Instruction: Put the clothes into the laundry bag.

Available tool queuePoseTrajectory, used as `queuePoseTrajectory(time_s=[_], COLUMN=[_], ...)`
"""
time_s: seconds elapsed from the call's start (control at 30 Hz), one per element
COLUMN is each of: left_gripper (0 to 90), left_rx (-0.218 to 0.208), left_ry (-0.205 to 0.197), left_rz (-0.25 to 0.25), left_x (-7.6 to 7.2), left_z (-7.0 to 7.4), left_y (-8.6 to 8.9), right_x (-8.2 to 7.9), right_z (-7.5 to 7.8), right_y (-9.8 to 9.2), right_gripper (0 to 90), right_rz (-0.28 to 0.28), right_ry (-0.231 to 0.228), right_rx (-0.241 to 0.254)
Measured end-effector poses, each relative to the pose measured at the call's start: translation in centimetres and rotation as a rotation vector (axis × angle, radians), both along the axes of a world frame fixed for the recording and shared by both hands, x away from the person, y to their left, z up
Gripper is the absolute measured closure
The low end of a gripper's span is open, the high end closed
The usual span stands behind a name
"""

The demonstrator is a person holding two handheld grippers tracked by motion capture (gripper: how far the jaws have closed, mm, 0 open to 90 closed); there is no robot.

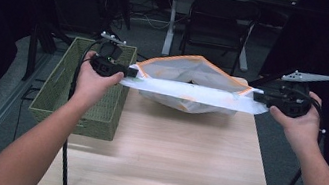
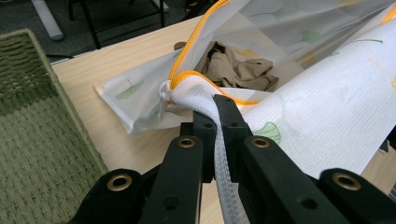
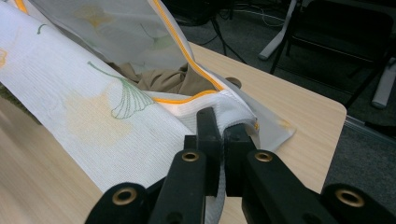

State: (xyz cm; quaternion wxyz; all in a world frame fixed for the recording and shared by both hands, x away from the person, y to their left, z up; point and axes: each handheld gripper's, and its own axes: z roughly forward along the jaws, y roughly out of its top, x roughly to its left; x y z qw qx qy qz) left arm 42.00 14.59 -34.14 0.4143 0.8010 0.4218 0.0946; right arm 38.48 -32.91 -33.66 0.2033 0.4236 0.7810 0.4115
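- The left gripper (image 1: 130,72) sits left of centre in the high view, jaws pressed together on the left end of the mesh bag (image 1: 192,93).
- In the left gripper view that gripper (image 2: 219,103) pinches the white mesh just below the end of the orange zipper (image 2: 187,74), and a strip of mesh runs down between the jaws.
- The right gripper (image 1: 259,96) sits right of centre in the high view, jaws clamped on the bag's right end.
- In the right gripper view this gripper (image 3: 219,122) nips the bag (image 3: 93,116) at its corner, just under the zipper (image 3: 187,51).
- The bag's near edge is stretched as a taut band between the two grippers, across the upper middle of the high view, above the far part of the table (image 1: 165,163).
- The bag's mouth gapes open behind that band; its underside sags to the tabletop.
- Brown cloth (image 2: 238,70) lies inside the bag, at centre top of the left gripper view and also in the right gripper view (image 3: 163,79).
- A green woven basket (image 1: 59,90) stands at the table's left side, just beside the left hand (image 1: 93,80).
- The right hand (image 1: 299,122) is at the right edge of the table.
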Motion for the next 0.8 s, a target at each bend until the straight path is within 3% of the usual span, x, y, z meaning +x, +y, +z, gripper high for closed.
queuePoseTrajectory(time_s=[0.23,0.4,0.8], left_gripper=[88.5,88.5,88.5], left_rx=[-0.011,0.006,-0.014], left_ry=[0.006,0.0,0.014], left_rz=[-0.025,-0.032,-0.042], left_x=[-1.7,-3.0,-4.5], left_z=[-1.4,-2.6,-4.2], left_y=[0.3,0.2,0.5], right_x=[-1.2,-2.4,-4.3], right_z=[-1.2,-2.4,-4.3], right_y=[-0.1,0.1,-0.2], right_gripper=[88.6,88.6,88.5], right_rz=[0.015,0.021,0.035], right_ry=[0.003,0.004,0.024], right_rx=[-0.012,-0.021,-0.001])
